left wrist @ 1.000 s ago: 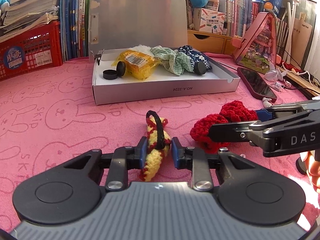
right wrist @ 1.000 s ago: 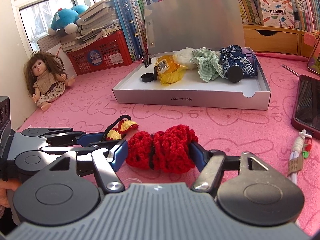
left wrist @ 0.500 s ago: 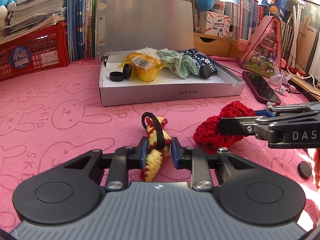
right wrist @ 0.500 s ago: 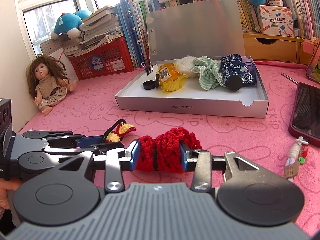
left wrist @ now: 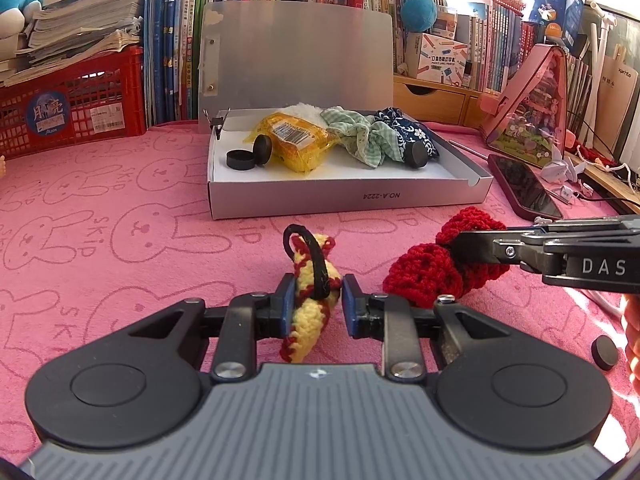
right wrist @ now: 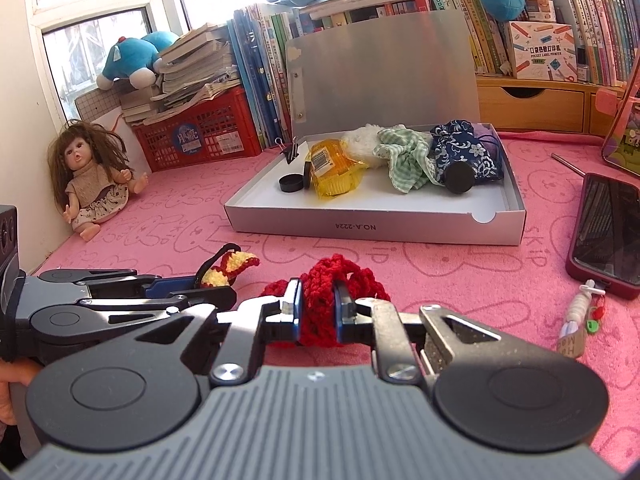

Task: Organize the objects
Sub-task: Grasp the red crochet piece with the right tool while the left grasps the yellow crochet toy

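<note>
- Since the earlier frame the right gripper (right wrist: 316,308) has drawn its jaws in from wide apart; they now pinch the red crocheted scrunchie (right wrist: 320,304) at its middle, the yarn bulging out on both sides.
- The left gripper (left wrist: 315,300) has not shifted: its fingers are clamped on the yellow-and-red crocheted scrunchie (left wrist: 310,304), whose black elastic loop (left wrist: 308,256) sticks up above the pads.
- In the left wrist view the red scrunchie sits at about 3 o'clock of the yellow one, near but apart.
- The open grey box (left wrist: 348,200) lies at 12 o'clock, well beyond both grippers, on the pink mat (left wrist: 120,240).
- Already in the box: a yellow packet (left wrist: 296,144), green checked cloth (left wrist: 356,140), blue floral pouch (left wrist: 408,140) and black round caps (left wrist: 240,159).
- Judged from this, both scrunchies are gripped but not yet boxed; carrying and releasing remain. One black cap (left wrist: 605,353) lies on the mat at 4 o'clock.
</note>
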`<state>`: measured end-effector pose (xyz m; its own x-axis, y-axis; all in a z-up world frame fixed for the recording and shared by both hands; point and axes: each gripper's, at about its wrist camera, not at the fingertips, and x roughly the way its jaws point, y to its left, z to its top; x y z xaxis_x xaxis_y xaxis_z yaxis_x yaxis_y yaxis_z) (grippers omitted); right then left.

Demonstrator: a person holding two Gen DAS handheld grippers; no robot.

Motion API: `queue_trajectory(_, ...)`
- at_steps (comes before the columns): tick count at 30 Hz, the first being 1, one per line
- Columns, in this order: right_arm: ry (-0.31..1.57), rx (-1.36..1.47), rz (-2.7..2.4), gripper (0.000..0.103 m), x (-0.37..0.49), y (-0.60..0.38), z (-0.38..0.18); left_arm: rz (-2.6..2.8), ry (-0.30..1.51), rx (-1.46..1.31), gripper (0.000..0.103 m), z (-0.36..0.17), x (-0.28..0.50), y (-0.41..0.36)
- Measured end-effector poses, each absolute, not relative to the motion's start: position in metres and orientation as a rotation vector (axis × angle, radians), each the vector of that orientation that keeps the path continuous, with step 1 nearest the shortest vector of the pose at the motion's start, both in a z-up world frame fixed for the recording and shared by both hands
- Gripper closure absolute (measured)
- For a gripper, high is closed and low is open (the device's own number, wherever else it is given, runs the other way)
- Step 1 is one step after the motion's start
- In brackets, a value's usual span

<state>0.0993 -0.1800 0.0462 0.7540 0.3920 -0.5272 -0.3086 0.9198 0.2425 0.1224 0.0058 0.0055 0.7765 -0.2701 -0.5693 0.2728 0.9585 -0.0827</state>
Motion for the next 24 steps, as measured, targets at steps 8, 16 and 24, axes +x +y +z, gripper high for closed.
queue_trajectory(8, 0.589, 0.157, 0.363, 0.085, 0.100, -0.183, 0.051, -0.291, 0.613, -0.014, 0.074, 0.007, 0.124, 0.008)
queue_trajectory(16, 0.570, 0.160, 0.348, 0.085, 0.102, -0.186, 0.056, -0.281, 0.602, -0.022, 0.074, 0.011, 0.126, 0.010)
queue_trajectory(24, 0.545, 0.189, 0.325, 0.085, 0.109, -0.194, 0.066, -0.272, 0.585, -0.031, 0.074, 0.021, 0.132, 0.013)
